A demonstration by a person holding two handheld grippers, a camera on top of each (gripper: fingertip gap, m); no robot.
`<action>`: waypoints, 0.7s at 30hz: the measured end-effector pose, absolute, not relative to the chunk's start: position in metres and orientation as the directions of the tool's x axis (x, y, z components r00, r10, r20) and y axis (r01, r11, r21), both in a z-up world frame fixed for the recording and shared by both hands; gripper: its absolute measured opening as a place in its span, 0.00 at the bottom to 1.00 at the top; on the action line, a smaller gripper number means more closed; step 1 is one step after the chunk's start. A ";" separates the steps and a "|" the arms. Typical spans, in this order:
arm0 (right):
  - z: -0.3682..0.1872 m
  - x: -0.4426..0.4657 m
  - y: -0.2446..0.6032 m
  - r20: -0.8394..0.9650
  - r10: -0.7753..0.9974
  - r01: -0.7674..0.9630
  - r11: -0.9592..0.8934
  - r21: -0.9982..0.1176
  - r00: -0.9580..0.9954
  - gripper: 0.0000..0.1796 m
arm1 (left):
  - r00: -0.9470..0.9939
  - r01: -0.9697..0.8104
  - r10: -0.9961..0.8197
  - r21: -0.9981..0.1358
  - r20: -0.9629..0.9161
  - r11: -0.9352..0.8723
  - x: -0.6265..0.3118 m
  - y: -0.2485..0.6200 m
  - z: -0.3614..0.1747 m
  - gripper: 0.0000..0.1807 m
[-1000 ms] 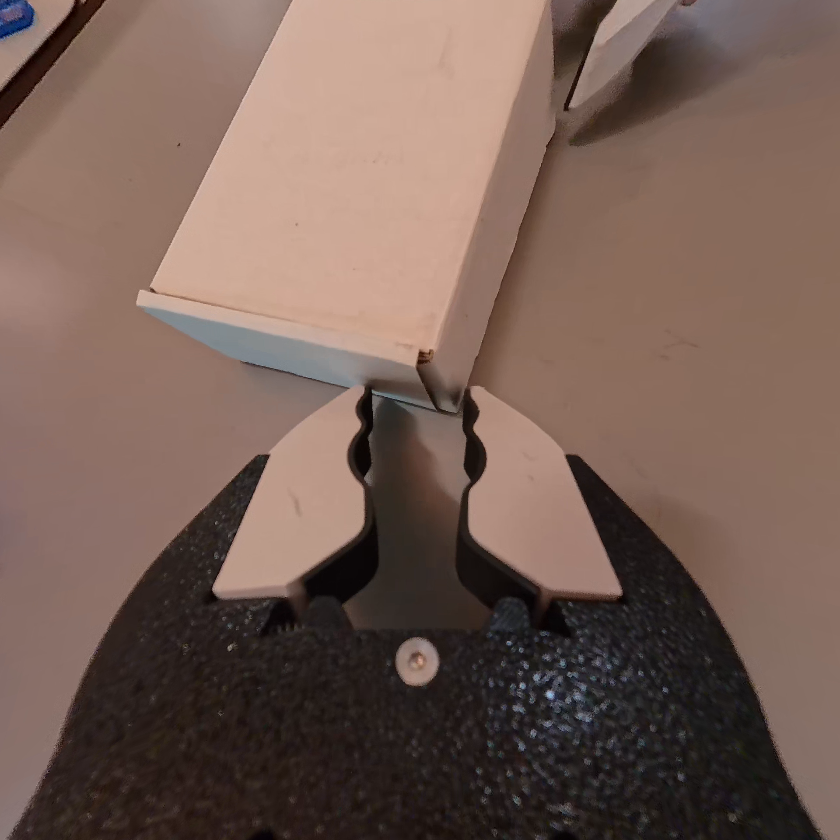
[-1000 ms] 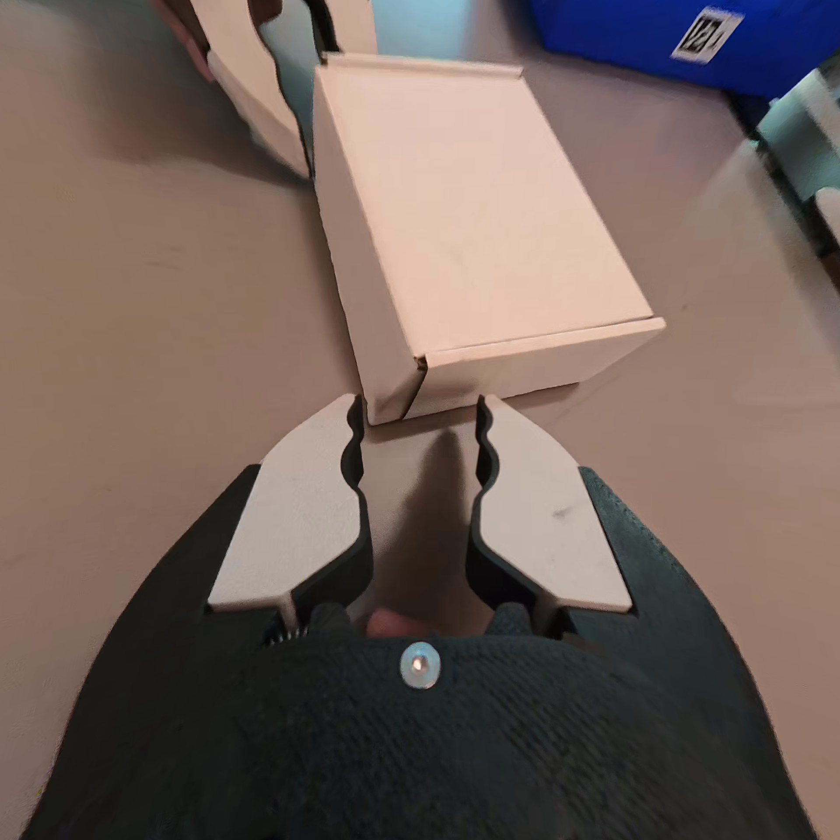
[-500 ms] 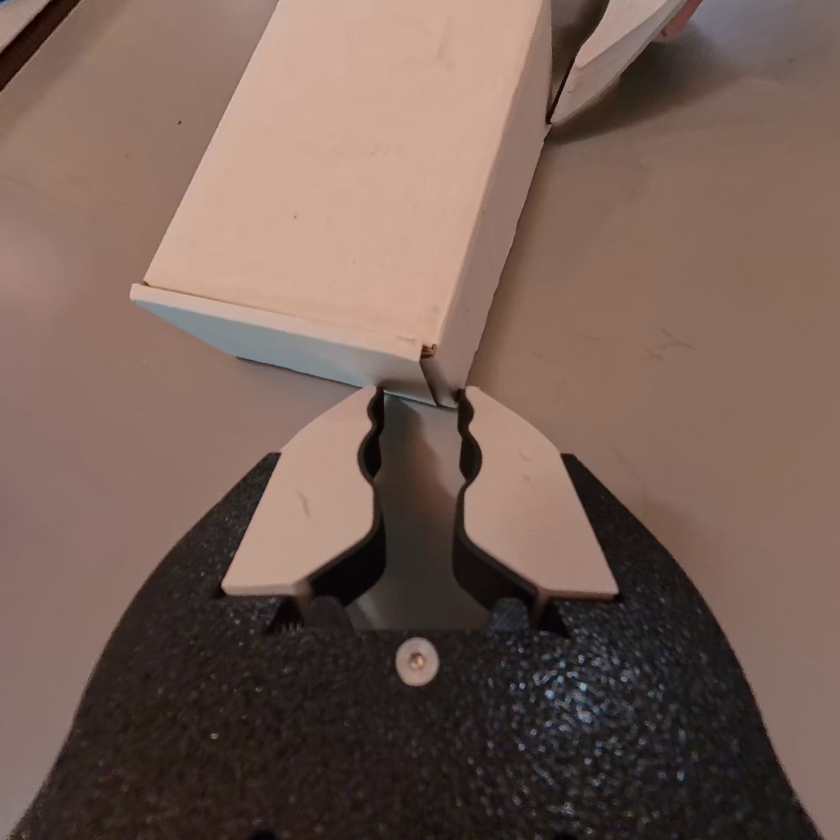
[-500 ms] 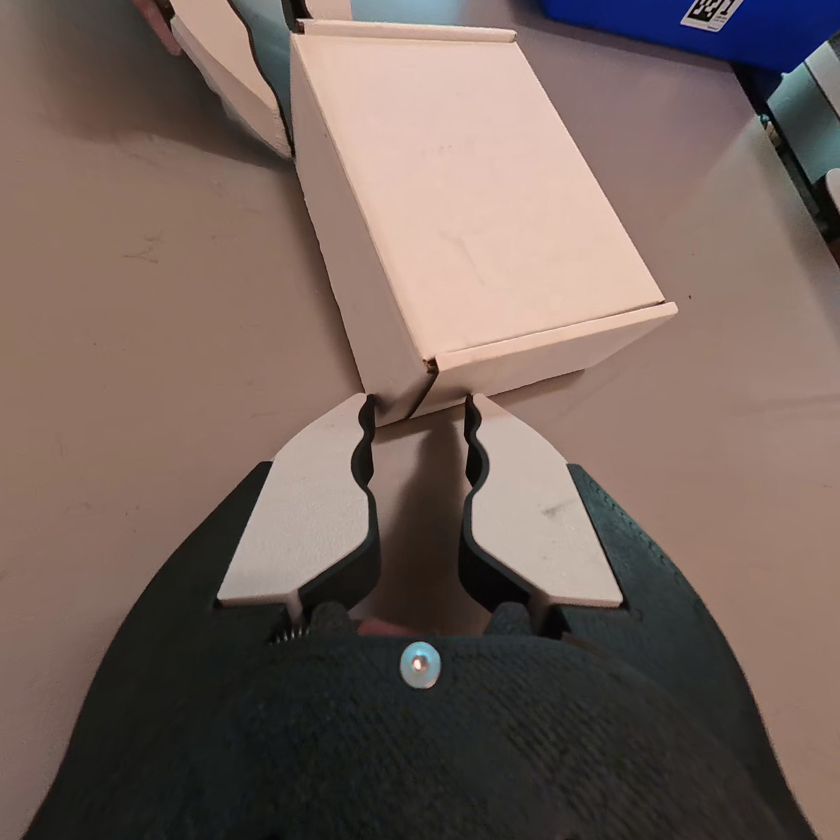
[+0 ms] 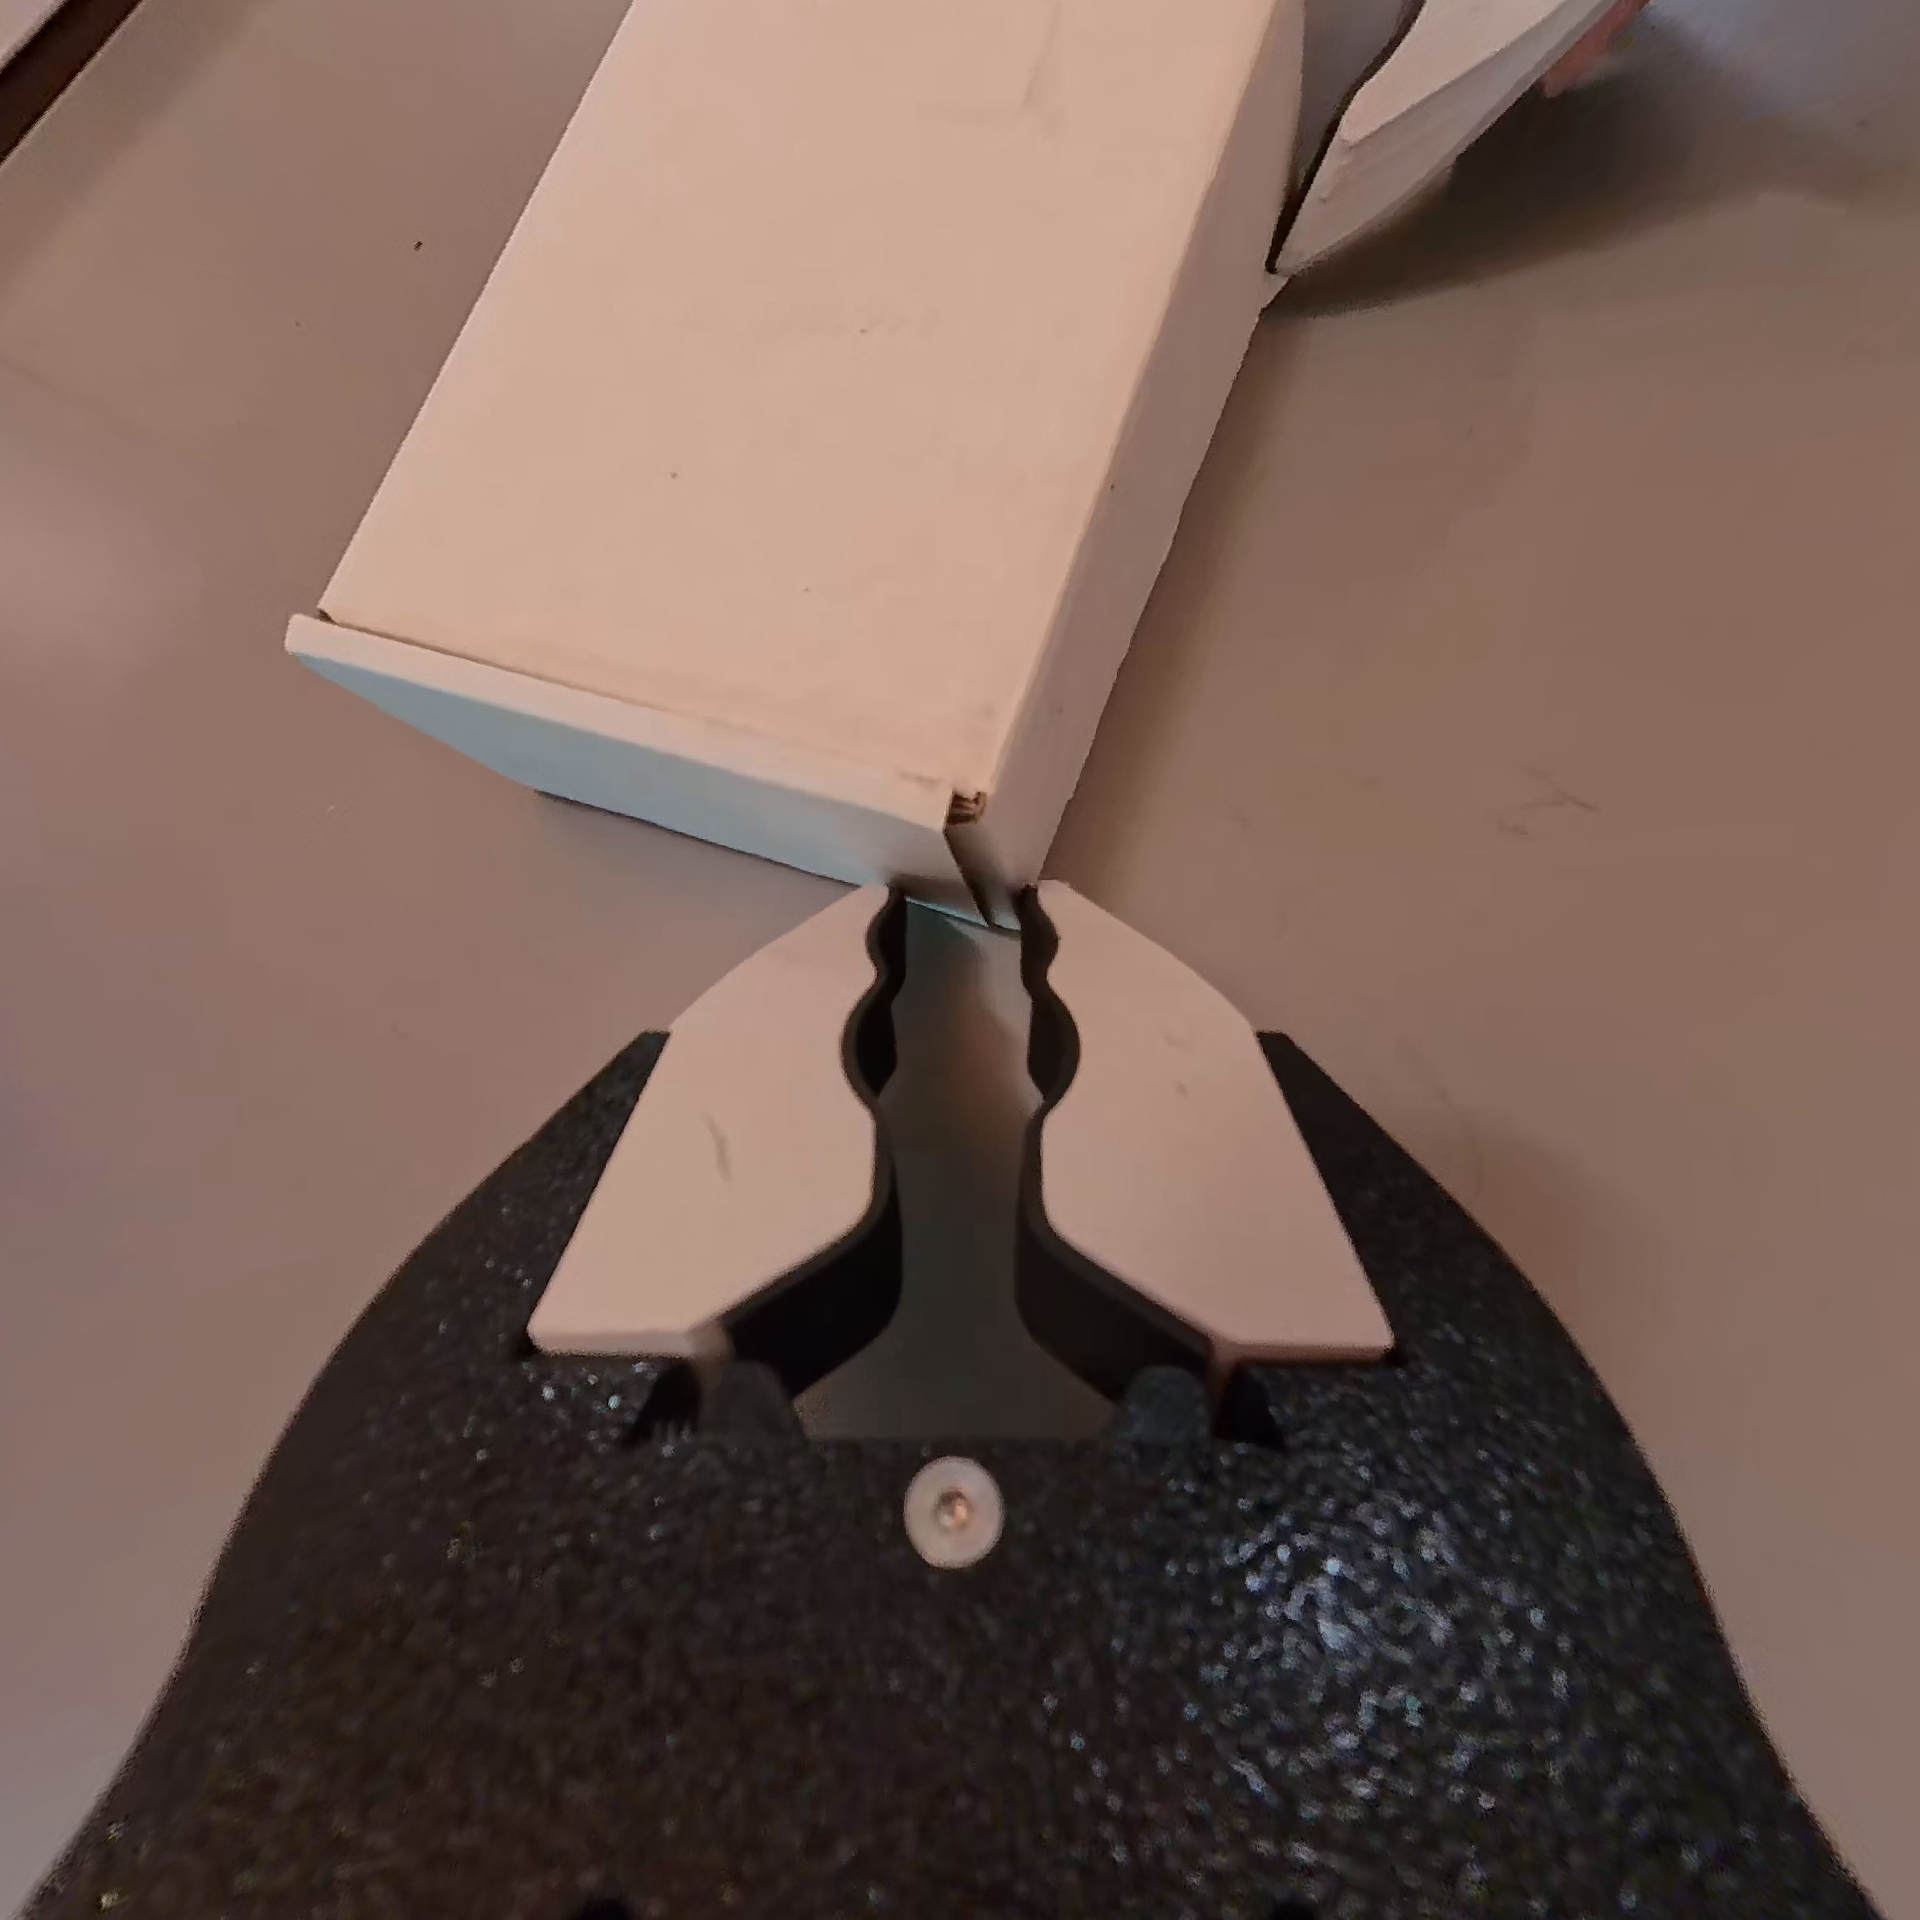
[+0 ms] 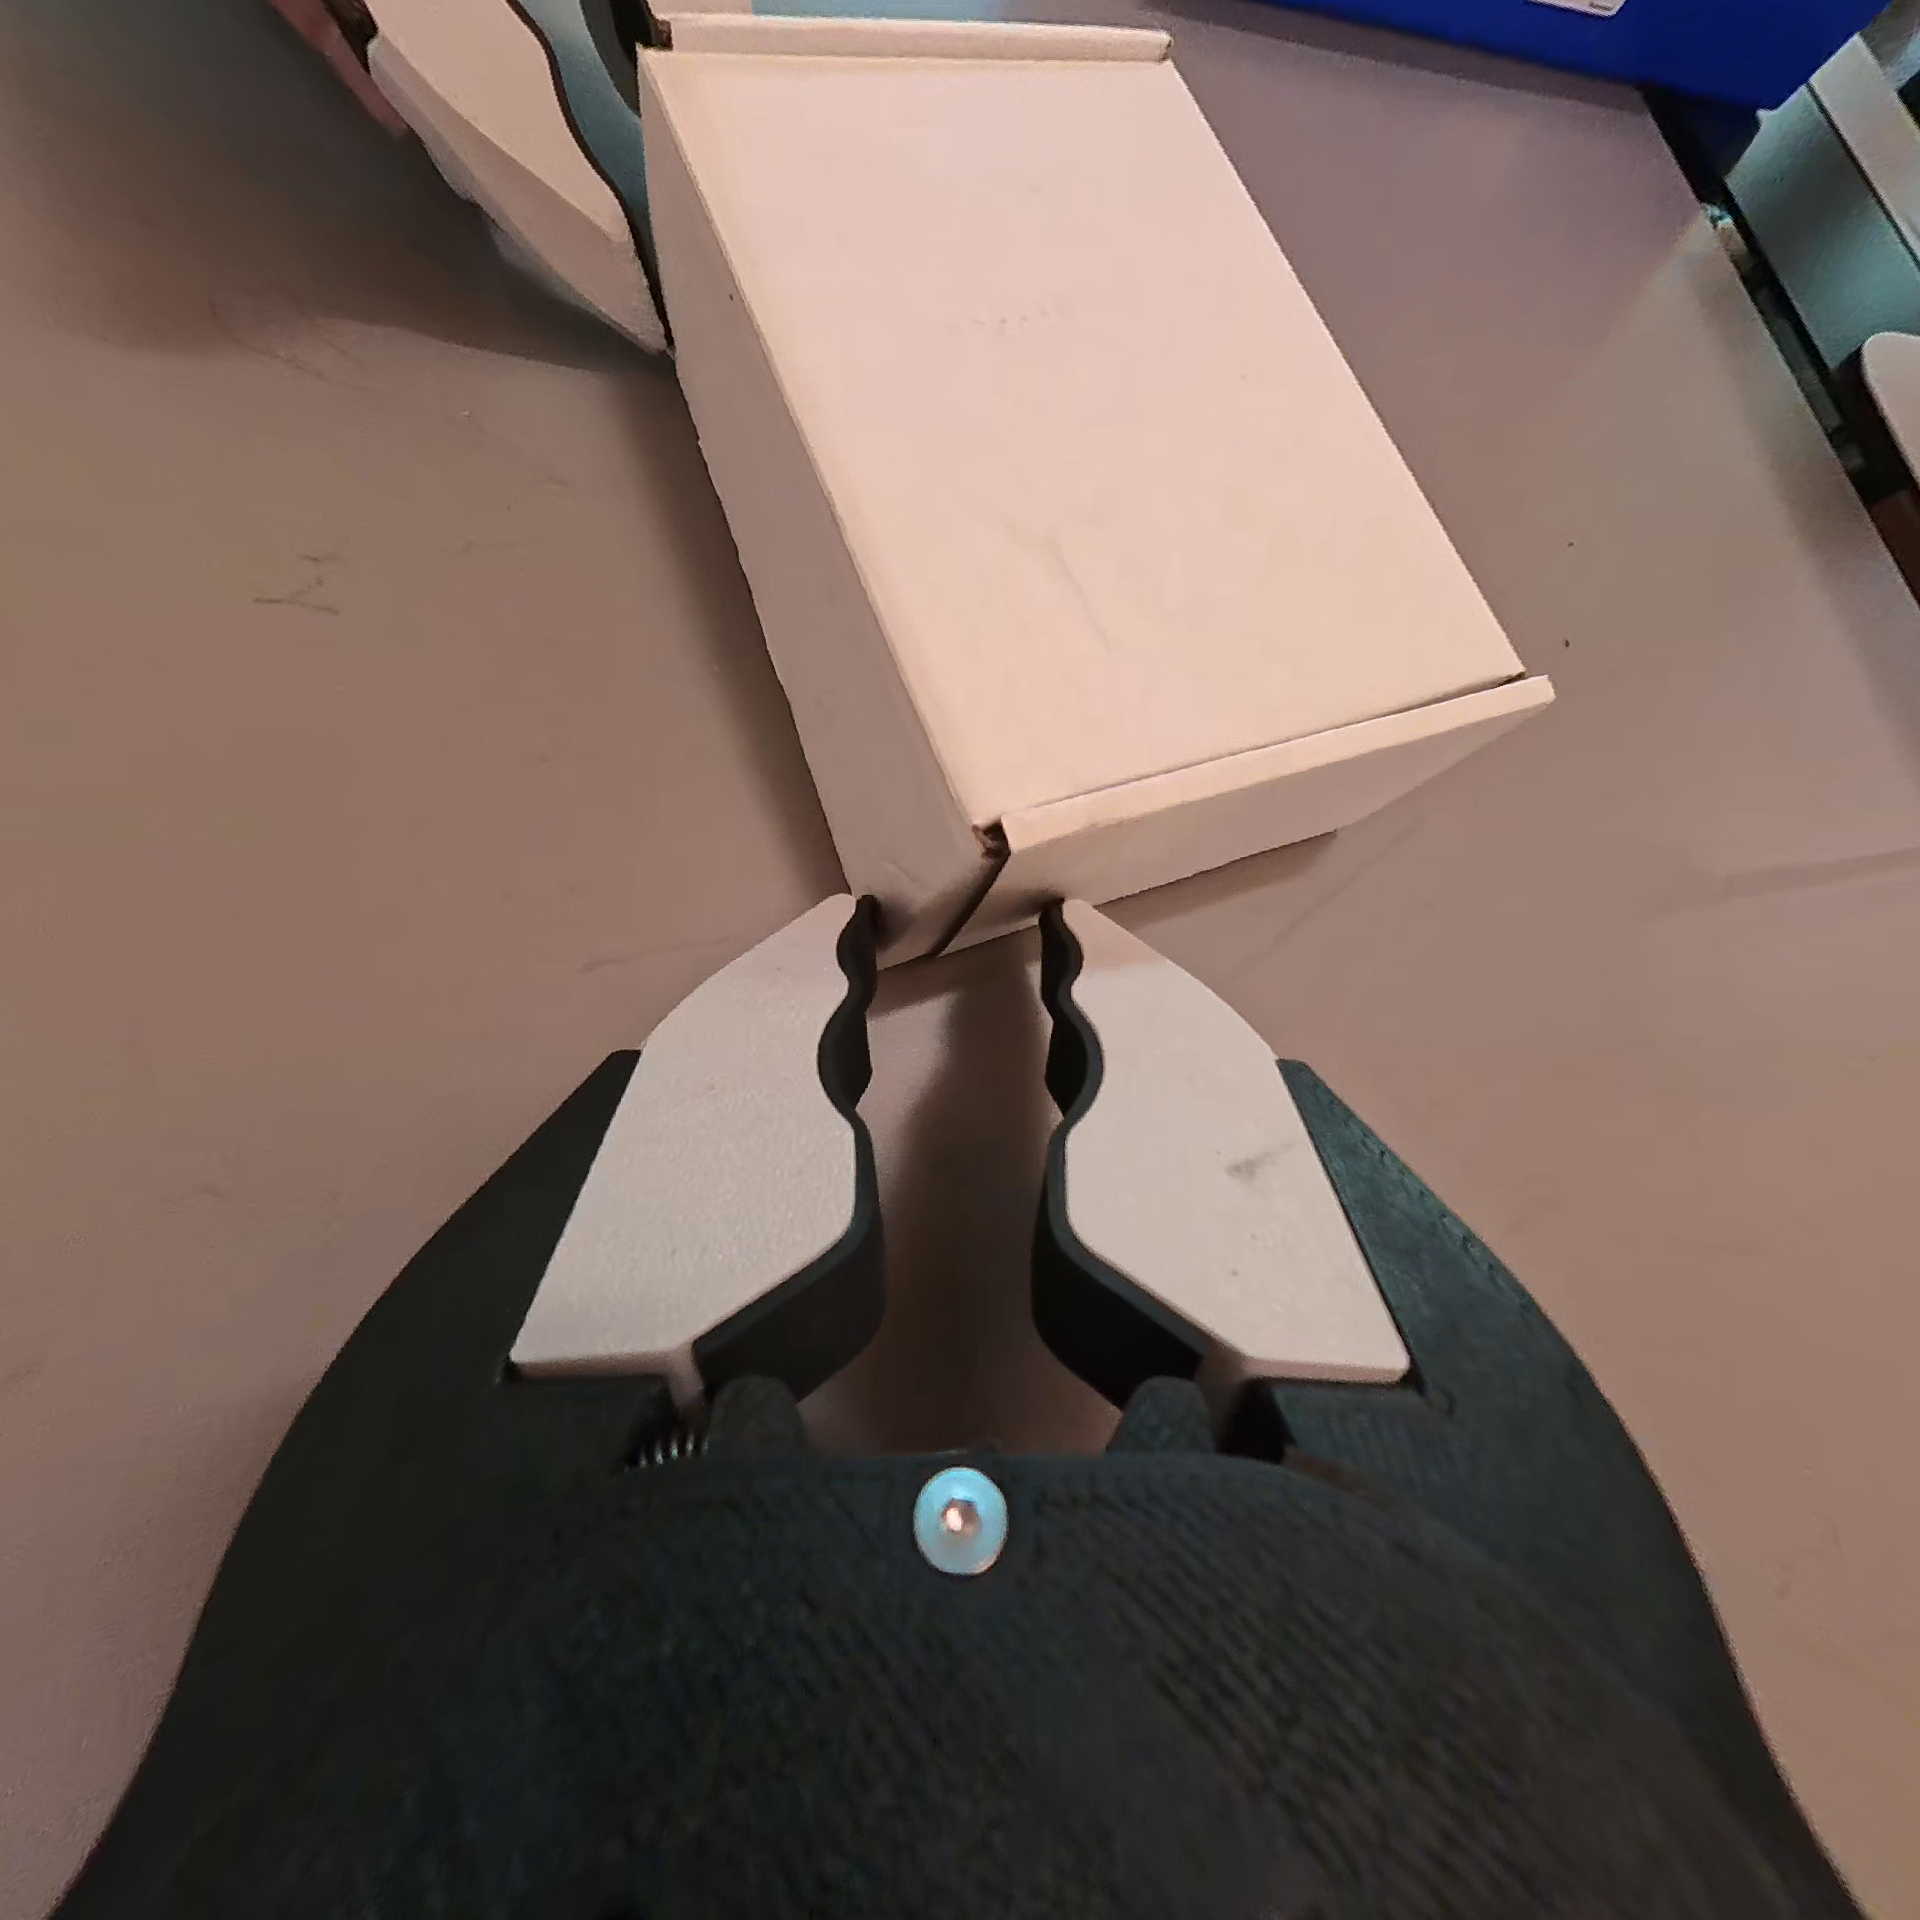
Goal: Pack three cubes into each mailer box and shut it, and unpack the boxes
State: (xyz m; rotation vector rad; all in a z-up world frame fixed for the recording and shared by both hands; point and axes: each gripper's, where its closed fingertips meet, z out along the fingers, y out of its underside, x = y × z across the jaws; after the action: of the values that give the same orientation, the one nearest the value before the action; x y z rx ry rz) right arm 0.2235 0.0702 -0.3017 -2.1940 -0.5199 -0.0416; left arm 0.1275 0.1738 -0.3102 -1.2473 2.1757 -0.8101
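Grey tabletop (image 5: pixel 1558 623) bears closed white mailer box (image 5: pixel 810 416).

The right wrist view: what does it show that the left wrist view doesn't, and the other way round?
Only the right wrist view shows a blue bin at the table's far edge and pale furniture beyond it. Only the left wrist view shows a dark strip at its top left corner. Both show the closed box on the table, with the left gripper and right gripper, both open, at opposite corners.

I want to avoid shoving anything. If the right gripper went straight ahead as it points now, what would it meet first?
The near corner of the closed mailer box, right at the right gripper fingertips; contact may already exist.
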 end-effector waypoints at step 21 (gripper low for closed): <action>-0.303 0.222 0.066 0.189 0.430 0.413 -0.522 -0.746 0.883 0.14 | -0.440 -0.556 -0.882 -0.721 -0.168 0.415 0.132 0.179 -0.307 0.12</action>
State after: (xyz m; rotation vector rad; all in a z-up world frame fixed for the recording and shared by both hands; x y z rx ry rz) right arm 0.2217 0.0661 -0.3027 -2.1810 -0.6044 0.0241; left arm 0.1316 0.1787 -0.3073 -1.2158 2.1371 -0.7984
